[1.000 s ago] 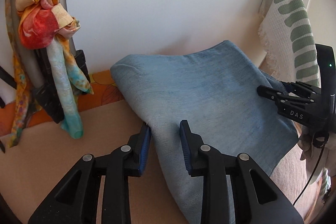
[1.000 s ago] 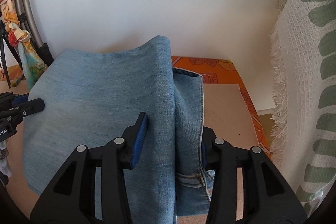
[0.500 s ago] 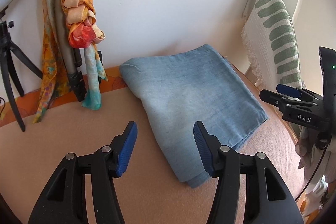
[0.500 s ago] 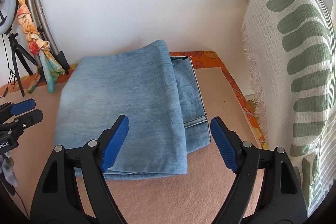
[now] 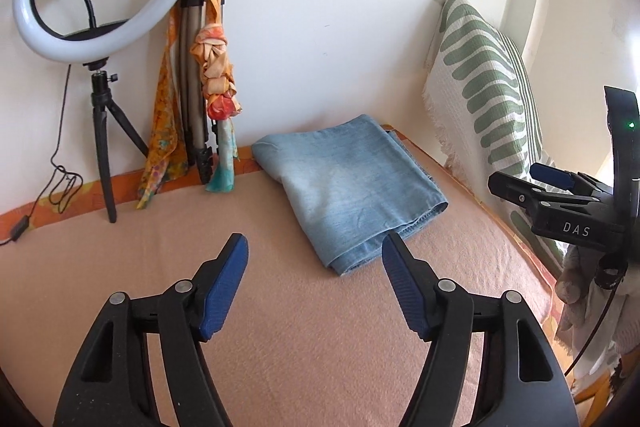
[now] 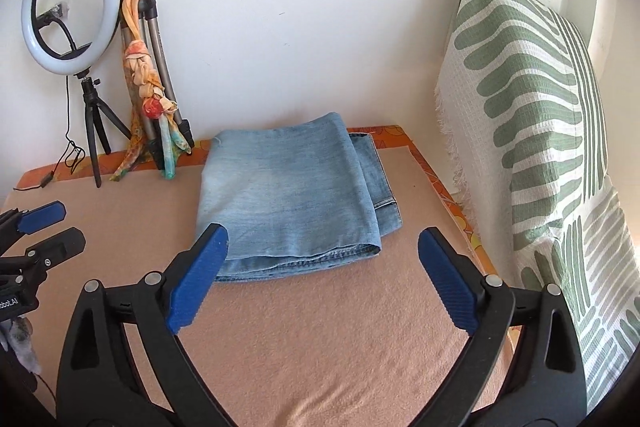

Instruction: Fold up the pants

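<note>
Light blue denim pants (image 5: pixel 348 183) lie folded into a flat rectangle on the peach-coloured blanket (image 5: pixel 280 327), near the wall; they also show in the right wrist view (image 6: pixel 292 195). My left gripper (image 5: pixel 314 247) is open and empty, held back from the pants' near corner. My right gripper (image 6: pixel 324 235) is open and empty, held back from the pants' near edge. The right gripper shows at the right of the left wrist view (image 5: pixel 516 179), and the left gripper at the left of the right wrist view (image 6: pixel 48 223).
A ring light on a small tripod (image 5: pixel 100 131) stands at the back left, with a cable (image 5: pixel 40 203) trailing beside it. A folded tripod draped with an orange scarf (image 5: pixel 212 87) leans on the wall. A green-and-white patterned cushion (image 6: pixel 540 147) stands along the right side.
Both grippers let go of the pants, opened wide and pulled back toward me. The folded pants stay flat on the blanket.
</note>
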Motion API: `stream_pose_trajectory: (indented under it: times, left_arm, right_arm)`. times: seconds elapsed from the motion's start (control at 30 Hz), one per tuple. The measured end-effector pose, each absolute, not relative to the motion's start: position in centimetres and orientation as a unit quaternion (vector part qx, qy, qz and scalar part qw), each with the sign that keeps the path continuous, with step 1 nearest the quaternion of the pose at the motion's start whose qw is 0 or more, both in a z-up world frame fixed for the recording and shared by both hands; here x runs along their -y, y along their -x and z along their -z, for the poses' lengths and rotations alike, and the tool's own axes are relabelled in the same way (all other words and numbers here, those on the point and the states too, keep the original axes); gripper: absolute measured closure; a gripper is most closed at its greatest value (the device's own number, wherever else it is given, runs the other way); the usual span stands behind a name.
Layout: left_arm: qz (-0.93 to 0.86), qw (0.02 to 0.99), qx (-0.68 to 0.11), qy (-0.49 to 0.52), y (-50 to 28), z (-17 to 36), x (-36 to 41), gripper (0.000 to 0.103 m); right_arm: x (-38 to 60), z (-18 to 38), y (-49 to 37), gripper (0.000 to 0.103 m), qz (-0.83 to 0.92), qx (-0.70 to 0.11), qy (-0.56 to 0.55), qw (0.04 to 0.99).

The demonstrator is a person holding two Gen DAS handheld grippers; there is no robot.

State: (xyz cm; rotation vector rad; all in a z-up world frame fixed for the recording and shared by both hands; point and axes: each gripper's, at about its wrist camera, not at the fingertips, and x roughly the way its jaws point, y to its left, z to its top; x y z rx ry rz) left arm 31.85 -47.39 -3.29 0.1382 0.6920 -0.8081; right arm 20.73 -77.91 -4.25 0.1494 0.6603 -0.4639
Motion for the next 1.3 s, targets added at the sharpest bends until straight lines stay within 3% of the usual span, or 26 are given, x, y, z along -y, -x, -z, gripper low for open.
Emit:
stream_pose_trajectory:
  times: [0.13, 0.73, 1.3]
  left_arm:
    - [0.377, 0.872, -0.305, -0.067, -29.2, 2.1, 44.7, 0.023]
    - [0.371, 0.895, -0.234, -0.083, -19.2, 0.6, 34.7, 0.018]
    - [0.351, 0.906, -0.224, -0.075, -17.6, 2.0, 31.3, 0.011]
  right_arm:
    - [75.2, 3.0, -18.0, 0.002, 0.226, -0.309, -0.078, 0.92]
    - [64.1, 3.6, -9.7, 0.0, 0.21, -0.281, -0.086, 0.932]
    - [60.2, 6.8, -8.4, 0.0, 0.199, -0.266, -0.093, 0.938]
